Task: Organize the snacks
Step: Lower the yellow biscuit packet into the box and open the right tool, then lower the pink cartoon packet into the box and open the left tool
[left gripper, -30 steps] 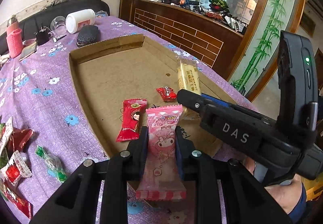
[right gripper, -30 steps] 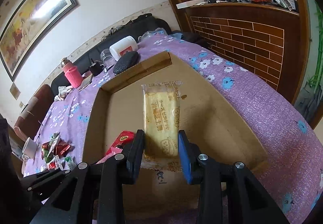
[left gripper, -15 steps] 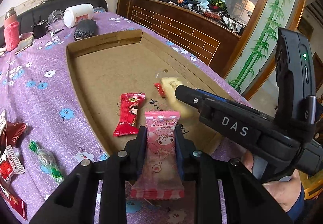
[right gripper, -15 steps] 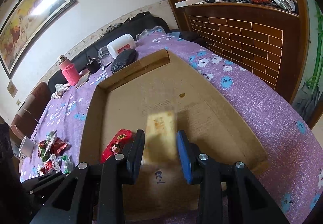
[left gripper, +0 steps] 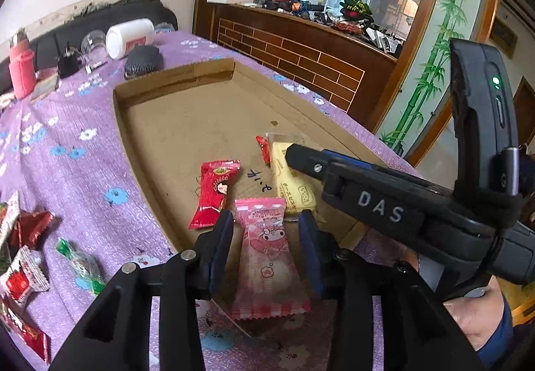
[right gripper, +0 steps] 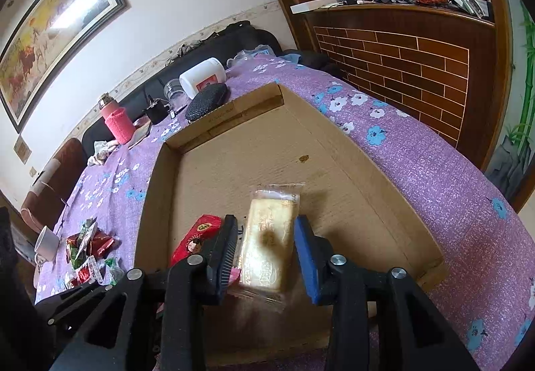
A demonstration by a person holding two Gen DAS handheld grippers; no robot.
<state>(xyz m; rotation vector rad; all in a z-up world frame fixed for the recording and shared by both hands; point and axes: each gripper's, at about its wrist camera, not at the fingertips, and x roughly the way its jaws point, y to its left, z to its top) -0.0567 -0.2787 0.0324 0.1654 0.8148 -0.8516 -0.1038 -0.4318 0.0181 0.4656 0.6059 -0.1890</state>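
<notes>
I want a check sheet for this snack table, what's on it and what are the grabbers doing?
Surface: purple flowered cloth, cardboard tray on it.
Job's things: pink snack, yellow snack, long red snack, small red candy in tray; loose snacks on cloth.
Clutter: white jar, pink bottle, black pouch.
Grippers: left hand-held gripper just opened, pads clear of pink snack; right hand-held gripper likewise around yellow snack.
Cables: nothing seen.
Surroundings: brick-pattern counter, painting.
</notes>
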